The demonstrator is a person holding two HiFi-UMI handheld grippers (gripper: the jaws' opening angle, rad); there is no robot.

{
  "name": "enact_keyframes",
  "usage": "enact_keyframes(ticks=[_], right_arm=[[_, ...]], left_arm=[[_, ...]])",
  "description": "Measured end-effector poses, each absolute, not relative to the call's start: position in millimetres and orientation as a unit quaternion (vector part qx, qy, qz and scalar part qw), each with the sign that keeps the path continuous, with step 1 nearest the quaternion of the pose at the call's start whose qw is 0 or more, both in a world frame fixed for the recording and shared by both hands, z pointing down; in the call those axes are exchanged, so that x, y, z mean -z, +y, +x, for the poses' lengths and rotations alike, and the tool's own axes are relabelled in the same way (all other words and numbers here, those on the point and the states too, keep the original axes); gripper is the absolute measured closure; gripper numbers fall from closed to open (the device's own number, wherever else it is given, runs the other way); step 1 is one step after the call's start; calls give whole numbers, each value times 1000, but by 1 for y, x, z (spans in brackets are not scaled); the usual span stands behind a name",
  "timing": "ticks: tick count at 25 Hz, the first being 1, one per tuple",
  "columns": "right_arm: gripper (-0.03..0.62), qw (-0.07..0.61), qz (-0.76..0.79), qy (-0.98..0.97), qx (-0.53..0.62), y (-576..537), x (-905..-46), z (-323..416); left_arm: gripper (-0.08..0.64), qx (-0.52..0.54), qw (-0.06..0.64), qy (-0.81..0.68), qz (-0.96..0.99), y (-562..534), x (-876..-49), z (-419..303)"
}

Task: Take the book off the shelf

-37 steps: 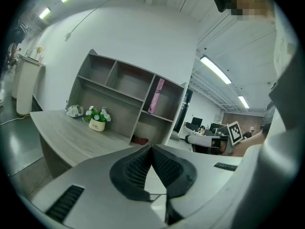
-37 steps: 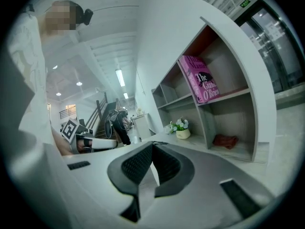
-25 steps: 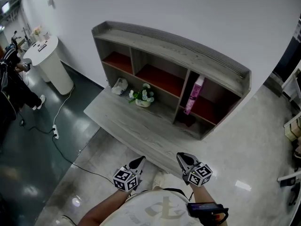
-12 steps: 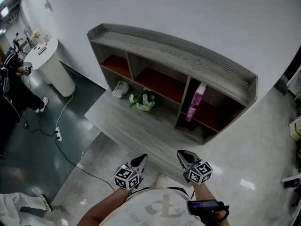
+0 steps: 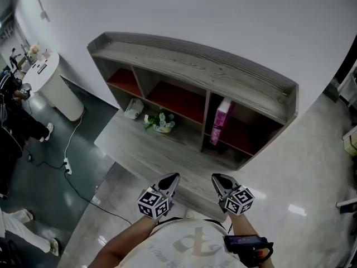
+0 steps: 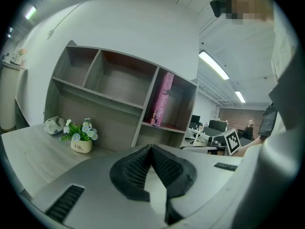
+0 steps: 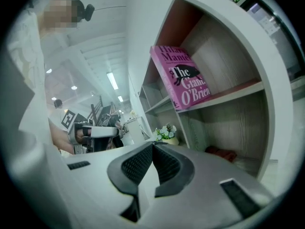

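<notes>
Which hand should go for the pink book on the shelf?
Right, probably. The book sits in the rightmost compartment of the shelf, straight ahead of the right tongs and large in their view; the left tongs see it smaller, off-centre. Both are shut, empty.

The room light reaches me bright and even, with soft shadows. Up and to the right of my left claw [image 6: 151, 148], ceiling strip lights [image 6: 213, 65] glow white. In the head view, right of my right claw [image 5: 217, 178], the polished floor [image 5: 296, 210] throws back pale glare. Both gripper views bow straight lines and fade to black at the corners. Ahead of the claws the shelf [image 5: 195, 60] top curves, and its compartments sit in shade.
</notes>
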State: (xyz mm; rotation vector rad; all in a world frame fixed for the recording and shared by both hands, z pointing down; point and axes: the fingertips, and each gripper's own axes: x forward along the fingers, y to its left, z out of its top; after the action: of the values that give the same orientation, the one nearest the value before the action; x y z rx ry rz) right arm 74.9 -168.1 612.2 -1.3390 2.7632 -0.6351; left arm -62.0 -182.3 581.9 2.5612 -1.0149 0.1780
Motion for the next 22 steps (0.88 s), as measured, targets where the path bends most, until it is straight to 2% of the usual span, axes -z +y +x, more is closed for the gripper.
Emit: enact_keyframes(ticks=[21,22], right_arm=[[588,19,-462,863,201,-177,-612,128],[588,20,-462,863,202,-178,-613,129]], left_arm=[[557,-71,153,-327,930,-215,-563,18],[532,-71,151,-327,930,-217,-561,21]])
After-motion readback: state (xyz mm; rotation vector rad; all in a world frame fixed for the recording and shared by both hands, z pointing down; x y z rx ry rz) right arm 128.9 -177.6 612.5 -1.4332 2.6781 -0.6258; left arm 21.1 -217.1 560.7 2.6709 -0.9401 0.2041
